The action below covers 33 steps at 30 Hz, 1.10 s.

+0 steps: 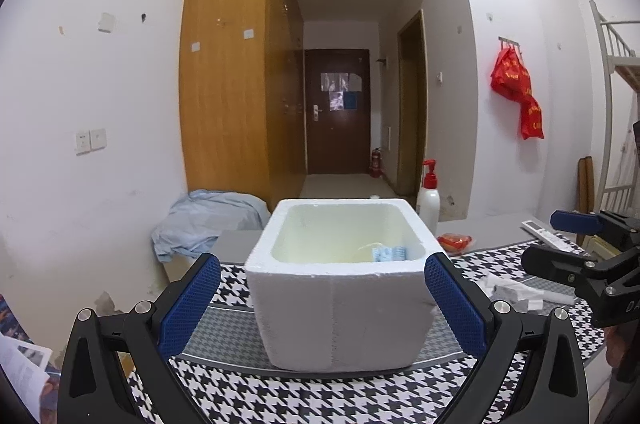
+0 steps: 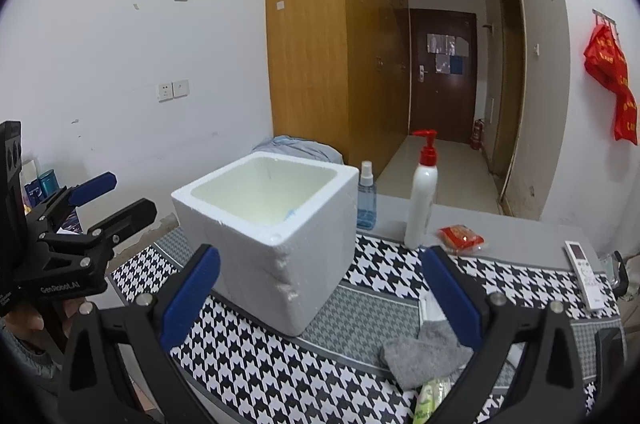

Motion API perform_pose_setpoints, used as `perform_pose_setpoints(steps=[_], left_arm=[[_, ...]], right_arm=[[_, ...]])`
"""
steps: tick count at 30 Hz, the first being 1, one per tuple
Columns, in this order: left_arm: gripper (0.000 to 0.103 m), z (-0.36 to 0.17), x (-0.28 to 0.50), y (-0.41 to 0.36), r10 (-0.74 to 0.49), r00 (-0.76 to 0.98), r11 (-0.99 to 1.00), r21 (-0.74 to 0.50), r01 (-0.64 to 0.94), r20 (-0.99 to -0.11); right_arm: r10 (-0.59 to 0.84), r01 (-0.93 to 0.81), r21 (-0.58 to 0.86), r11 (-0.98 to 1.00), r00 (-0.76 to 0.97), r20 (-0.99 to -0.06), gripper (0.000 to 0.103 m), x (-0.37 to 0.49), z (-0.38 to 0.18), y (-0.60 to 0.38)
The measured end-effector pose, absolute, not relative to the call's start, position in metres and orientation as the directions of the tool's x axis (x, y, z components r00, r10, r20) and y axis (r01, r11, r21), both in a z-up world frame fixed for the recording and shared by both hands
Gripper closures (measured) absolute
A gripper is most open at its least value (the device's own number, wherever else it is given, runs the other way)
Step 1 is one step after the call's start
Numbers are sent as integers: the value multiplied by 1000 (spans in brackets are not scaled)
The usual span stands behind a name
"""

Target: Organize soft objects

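Both grippers, left (image 1: 322, 288) and right (image 2: 320, 284), stood spread and empty; grey sock (image 2: 424, 354) looked limp, light, best pinched mid-fold, beside foam box (image 2: 276, 220).

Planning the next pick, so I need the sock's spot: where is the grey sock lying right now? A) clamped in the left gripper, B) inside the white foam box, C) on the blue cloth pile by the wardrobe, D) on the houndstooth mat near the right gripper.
D: the grey sock lies flat on the black-and-white houndstooth mat, outside the white foam box, just below the open right gripper; the left gripper is open and empty.
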<state>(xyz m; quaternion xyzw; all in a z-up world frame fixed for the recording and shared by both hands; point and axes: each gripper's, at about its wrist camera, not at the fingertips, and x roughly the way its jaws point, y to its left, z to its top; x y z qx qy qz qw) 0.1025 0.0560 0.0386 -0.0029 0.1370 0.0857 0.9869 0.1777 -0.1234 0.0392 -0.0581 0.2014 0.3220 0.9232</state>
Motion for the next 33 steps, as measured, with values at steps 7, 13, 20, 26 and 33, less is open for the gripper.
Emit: perform_pose_setpoints(steps=[7,13,20,26,33], left_arm=[[1,30,102,48,123,955,992,-1,-128,-271],[1,22,102,42,108,956,994,-3,-113,-272],[1,12,102,32,82,957,996,-2,-86,-280],[1,5,102,26,55,957,998,-15,-62,-283],[1,-5,108,12,3,951,1000,-21,-10,-310]], right_arm=[[568,-611,29,791,716,-406,1,173,29,-133],[559,-596,39,802,726,-402,1,167,19,-141],[543,-579,48,814,729,-416,1,164,5,-150],[530,-561,50,826,745,-406,1,161,4,-162],[492,-522,48,852,765,-415,1,159,1,-176]])
